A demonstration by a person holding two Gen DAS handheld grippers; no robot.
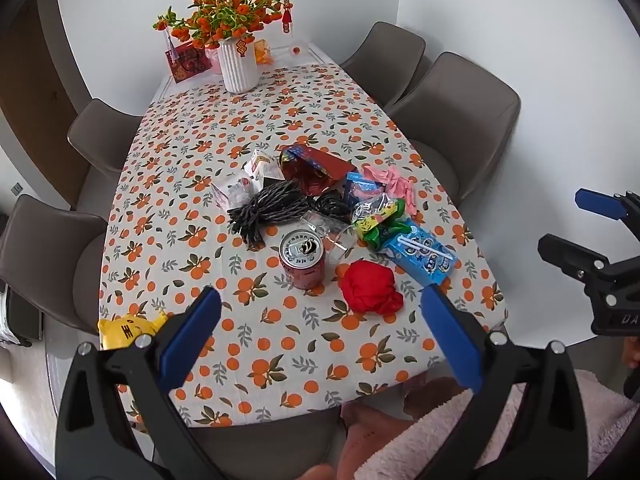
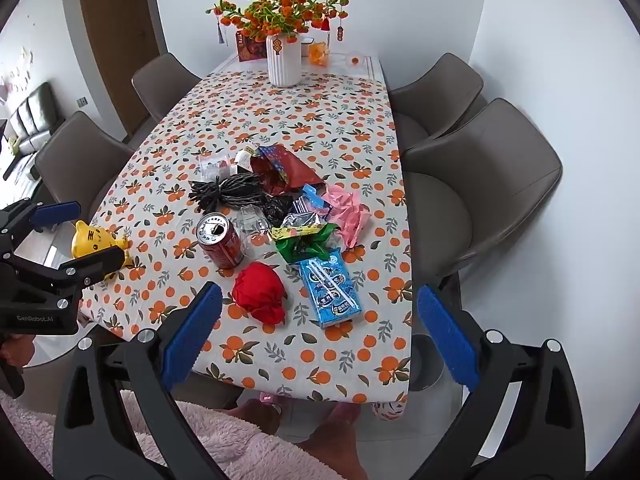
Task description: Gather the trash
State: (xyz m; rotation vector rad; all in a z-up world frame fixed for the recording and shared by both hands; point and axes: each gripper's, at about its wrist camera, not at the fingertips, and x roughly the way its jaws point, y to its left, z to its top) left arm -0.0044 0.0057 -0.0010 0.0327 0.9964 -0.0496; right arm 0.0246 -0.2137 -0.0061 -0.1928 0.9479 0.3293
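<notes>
A pile of trash lies mid-table: a red drink can (image 1: 302, 258) (image 2: 220, 240) standing upright, a crumpled red ball (image 1: 370, 290) (image 2: 260, 292), a blue carton (image 1: 422, 256) (image 2: 332, 288), a green wrapper (image 1: 378, 224), pink paper (image 1: 396, 184), black cords (image 1: 272, 208), a red foil bag (image 1: 316, 170) and a clear cup (image 1: 328, 228). My left gripper (image 1: 320, 294) hovers open above the near table edge, short of the can. My right gripper (image 2: 319, 289) is open too, above the table's near right corner. Neither holds anything.
The table wears an orange-print cloth (image 1: 280, 344). A yellow tiger toy (image 1: 124, 330) (image 2: 96, 240) sits at its left edge. A white vase of orange flowers (image 1: 238, 64) stands at the far end. Grey chairs (image 1: 460, 120) line both sides. A pink fleece sleeve (image 2: 180, 440) shows below.
</notes>
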